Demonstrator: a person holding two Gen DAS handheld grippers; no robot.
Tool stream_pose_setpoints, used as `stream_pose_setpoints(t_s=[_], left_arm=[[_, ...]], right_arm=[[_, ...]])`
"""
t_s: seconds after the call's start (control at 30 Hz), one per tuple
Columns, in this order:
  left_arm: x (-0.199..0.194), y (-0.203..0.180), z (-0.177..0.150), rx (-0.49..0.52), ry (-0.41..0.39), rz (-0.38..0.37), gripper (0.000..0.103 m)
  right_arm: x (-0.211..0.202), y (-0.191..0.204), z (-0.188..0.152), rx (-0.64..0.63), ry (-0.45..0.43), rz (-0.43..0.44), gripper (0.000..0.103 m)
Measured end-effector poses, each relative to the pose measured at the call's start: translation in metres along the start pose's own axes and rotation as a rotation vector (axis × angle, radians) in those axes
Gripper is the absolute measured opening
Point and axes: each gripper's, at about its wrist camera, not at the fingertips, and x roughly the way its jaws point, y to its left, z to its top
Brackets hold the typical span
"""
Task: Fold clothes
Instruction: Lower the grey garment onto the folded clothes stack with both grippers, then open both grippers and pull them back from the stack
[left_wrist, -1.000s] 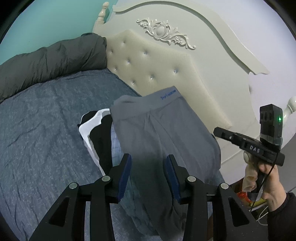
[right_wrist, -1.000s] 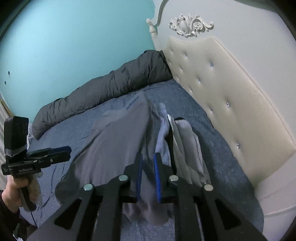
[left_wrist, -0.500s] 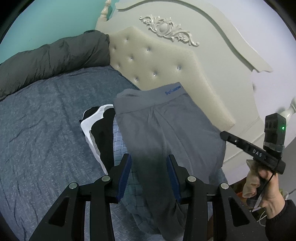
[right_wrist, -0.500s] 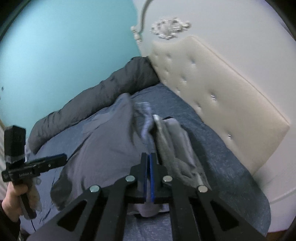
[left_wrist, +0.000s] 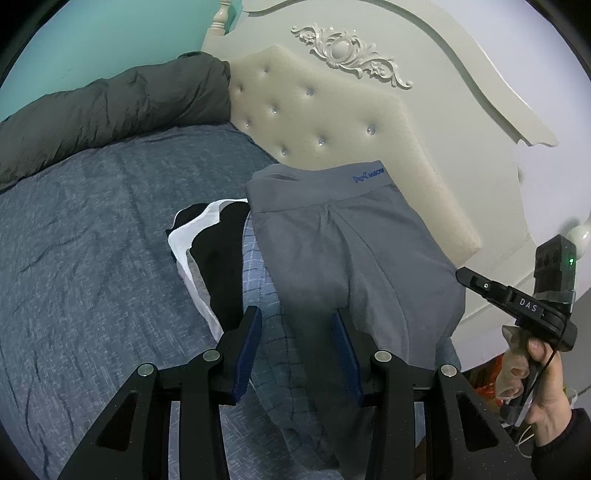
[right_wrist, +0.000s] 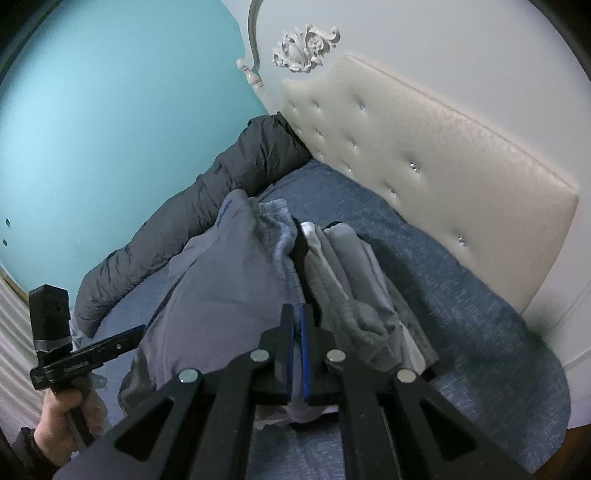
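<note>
The bed (left_wrist: 92, 236) carries the stacked clothes (left_wrist: 221, 258) near the headboard (left_wrist: 332, 129); the grey trousers (left_wrist: 351, 258) lie on top. Your left gripper (left_wrist: 297, 325) hovers above them half open, empty. Your right gripper (right_wrist: 297, 325) has its pads together, holding nothing.

Closed right tool (right_wrist: 297, 325), seemingly over grey garment (right_wrist: 221, 288)
</note>
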Motion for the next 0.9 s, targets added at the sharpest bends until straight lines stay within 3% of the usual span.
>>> stream_pose_setpoints(t_s=[0.47, 0.77, 0.83, 0.9], left_arm=[[-0.039, -0.013, -0.007, 0.021, -0.045, 0.017, 0.048], [-0.083, -0.046, -0.016, 0.064, -0.099, 0.042, 0.055], [-0.09, -0.053, -0.019, 0.072, -0.104, 0.041, 0.056], [-0.101, -0.058, -0.024, 0.072, -0.112, 0.04, 0.06]], right_arm=[[-0.04, 0.036, -0.009, -0.067, -0.094, -0.038, 0.004], [-0.074, 0.071, -0.022, -0.095, -0.14, -0.059, 0.013], [-0.081, 0.079, -0.026, -0.096, -0.145, -0.063, 0.02], [-0.088, 0.086, -0.031, -0.101, -0.151, -0.07, 0.033]])
